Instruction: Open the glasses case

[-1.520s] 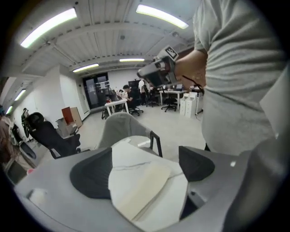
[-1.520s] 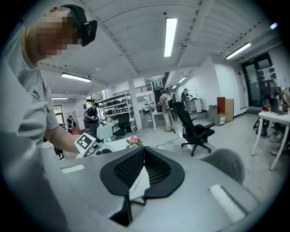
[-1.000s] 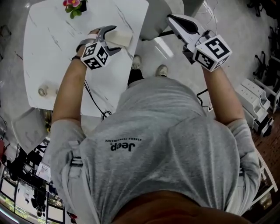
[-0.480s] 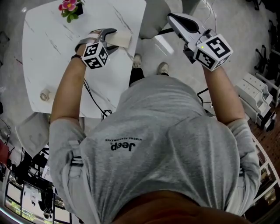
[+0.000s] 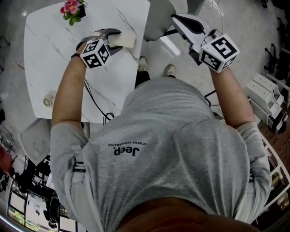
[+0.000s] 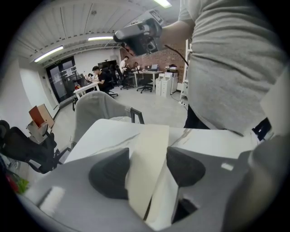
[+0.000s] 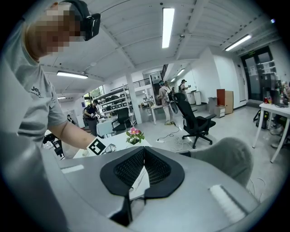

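A flat cream glasses case (image 5: 127, 41) lies on the white marble table (image 5: 54, 54) near its far right edge. My left gripper (image 5: 116, 38) reaches down over it. In the left gripper view the case (image 6: 152, 140) fills the gap between the dark pads (image 6: 108, 174) of the left gripper (image 6: 147, 168). Its jaws are closing, and both pads touch the case's sides. My right gripper (image 5: 177, 19) hangs in the air to the right, off the table. Its pads meet at the tips (image 7: 144, 156) with nothing between them.
A small pot of pink flowers (image 5: 71, 8) stands at the table's far left. A small round object (image 5: 47, 99) sits near the table's near edge. A grey chair (image 5: 158, 18) stands just beyond the table. A black office chair (image 7: 192, 120) and people at desks are farther off.
My left gripper has shifted slightly up and left in the head view, and its jaws have drawn in around the case. The right gripper has stayed where it was.
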`<state>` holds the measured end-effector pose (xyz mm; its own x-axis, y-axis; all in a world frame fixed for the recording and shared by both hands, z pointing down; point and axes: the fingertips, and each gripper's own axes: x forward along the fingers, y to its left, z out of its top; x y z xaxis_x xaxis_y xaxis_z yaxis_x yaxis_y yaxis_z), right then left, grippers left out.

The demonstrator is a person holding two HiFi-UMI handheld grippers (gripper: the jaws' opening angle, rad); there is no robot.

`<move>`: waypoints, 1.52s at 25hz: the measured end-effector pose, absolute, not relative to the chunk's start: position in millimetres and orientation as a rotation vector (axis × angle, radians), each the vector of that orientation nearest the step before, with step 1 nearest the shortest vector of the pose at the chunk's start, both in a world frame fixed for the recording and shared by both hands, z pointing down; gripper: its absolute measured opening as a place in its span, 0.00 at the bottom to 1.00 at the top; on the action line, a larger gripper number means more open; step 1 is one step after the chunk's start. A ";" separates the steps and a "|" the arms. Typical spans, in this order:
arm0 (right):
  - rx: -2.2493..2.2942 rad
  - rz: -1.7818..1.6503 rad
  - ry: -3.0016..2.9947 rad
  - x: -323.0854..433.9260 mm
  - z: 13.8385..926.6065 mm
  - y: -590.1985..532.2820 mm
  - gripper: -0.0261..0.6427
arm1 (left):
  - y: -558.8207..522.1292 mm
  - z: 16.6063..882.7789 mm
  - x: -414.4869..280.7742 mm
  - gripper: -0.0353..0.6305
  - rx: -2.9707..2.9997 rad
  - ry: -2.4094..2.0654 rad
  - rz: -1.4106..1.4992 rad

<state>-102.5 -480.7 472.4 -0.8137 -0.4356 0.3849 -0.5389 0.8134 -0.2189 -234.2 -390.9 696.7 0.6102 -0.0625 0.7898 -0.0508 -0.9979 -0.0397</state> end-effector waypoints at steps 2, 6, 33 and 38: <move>0.746 0.457 -2.678 -100.4 471.5 -480.6 0.05 | -392.9 692.5 -233.8 0.49 -2.821 0.097 -1.369; 0.765 0.457 -2.675 -97.2 470.4 -480.9 0.05 | -393.6 688.5 -233.5 0.46 -2.816 0.089 -1.353; 0.838 0.431 -2.631 -72.4 465.3 -486.1 0.05 | -452.2 678.9 -228.0 0.20 -2.730 0.294 -1.281; 0.844 0.424 -2.623 -70.9 464.1 -485.8 0.05 | -461.6 683.2 -227.4 0.20 -2.732 0.320 -1.284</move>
<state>-70.9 -485.8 464.1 -0.7604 -0.4991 0.4156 -0.6046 0.7777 -0.1721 -227.4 -461.6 683.2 0.6211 -0.2344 0.7478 -0.1446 -0.9721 -0.1846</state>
